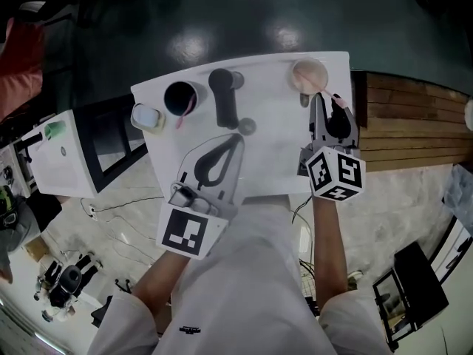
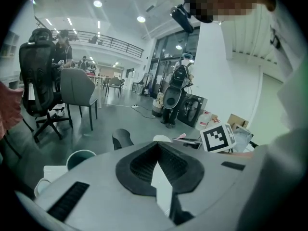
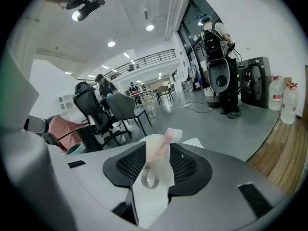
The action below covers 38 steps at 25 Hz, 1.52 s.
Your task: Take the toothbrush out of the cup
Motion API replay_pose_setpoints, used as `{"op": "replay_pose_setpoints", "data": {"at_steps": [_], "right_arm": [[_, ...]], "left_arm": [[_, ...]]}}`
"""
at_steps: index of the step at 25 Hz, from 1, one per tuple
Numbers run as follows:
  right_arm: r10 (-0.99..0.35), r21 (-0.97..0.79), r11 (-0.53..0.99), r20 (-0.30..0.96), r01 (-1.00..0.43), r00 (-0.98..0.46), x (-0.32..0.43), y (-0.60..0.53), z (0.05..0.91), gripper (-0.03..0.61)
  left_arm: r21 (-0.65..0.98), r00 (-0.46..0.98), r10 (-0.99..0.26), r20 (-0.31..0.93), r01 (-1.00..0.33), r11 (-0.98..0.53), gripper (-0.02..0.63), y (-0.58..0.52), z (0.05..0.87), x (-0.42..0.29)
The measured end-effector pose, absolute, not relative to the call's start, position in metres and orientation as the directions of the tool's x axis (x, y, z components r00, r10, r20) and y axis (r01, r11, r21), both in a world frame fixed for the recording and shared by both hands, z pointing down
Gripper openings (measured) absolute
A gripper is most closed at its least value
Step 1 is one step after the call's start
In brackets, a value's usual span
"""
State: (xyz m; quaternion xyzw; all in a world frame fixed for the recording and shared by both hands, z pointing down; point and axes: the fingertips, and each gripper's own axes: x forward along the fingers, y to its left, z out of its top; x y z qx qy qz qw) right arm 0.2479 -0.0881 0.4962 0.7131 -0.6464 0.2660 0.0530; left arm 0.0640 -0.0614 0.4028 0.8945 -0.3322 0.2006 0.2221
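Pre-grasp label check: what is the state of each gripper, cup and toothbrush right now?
left gripper: shut, empty.
right gripper: open, either side of the toothbrush.
pink toothbrush: leaning in its cup.
white cup: upright.
dark cup: upright, holds a second toothbrush.

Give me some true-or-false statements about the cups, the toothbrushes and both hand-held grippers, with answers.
1. A pink toothbrush stands in the white cup. True.
2. The right hand-held gripper is clamped on that toothbrush. False: its jaws stand apart on either side of the toothbrush, and the pads are not pressing on it.
3. The left hand-held gripper is shut with nothing in it. True.
4. The dark cup is empty. False: a second toothbrush, also pink, leans out of it.
5. The white cup lies on its side. False: it stands upright on the table.
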Motion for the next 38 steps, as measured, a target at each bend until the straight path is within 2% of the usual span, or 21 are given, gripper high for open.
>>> {"op": "replay_pose_setpoints", "data": {"at_steps": [4,7,10,26,38], "right_arm": [[-0.899,-0.265,-0.163,0.437,-0.950,0.032,0.251,-0.096,0.497,0.106],[-0.899,-0.260,-0.166,0.436,-0.951,0.037,0.252,-0.100,0.497,0.045],[-0.899,-0.256,-0.164,0.437,-0.953,0.038,0.252,-0.101,0.497,0.020],[-0.917,-0.177,-0.099,0.399,-0.979,0.021,0.237,-0.098,0.470,0.014],[-0.938,-0.119,-0.102,0.343,-0.988,0.056,0.221,-0.065,0.416,0.014]], "left_arm": [[0.265,0.692,-0.507,0.514,-0.690,-0.674,0.003,-0.061,0.406,0.064],[0.265,0.690,-0.505,0.519,-0.691,-0.673,0.003,-0.060,0.407,0.065],[0.267,0.689,-0.503,0.521,-0.692,-0.671,0.003,-0.060,0.408,0.065],[0.262,0.703,-0.519,0.487,-0.684,-0.681,0.003,-0.057,0.393,0.054],[0.263,0.717,-0.546,0.433,-0.680,-0.685,0.003,-0.042,0.365,0.025]]}}
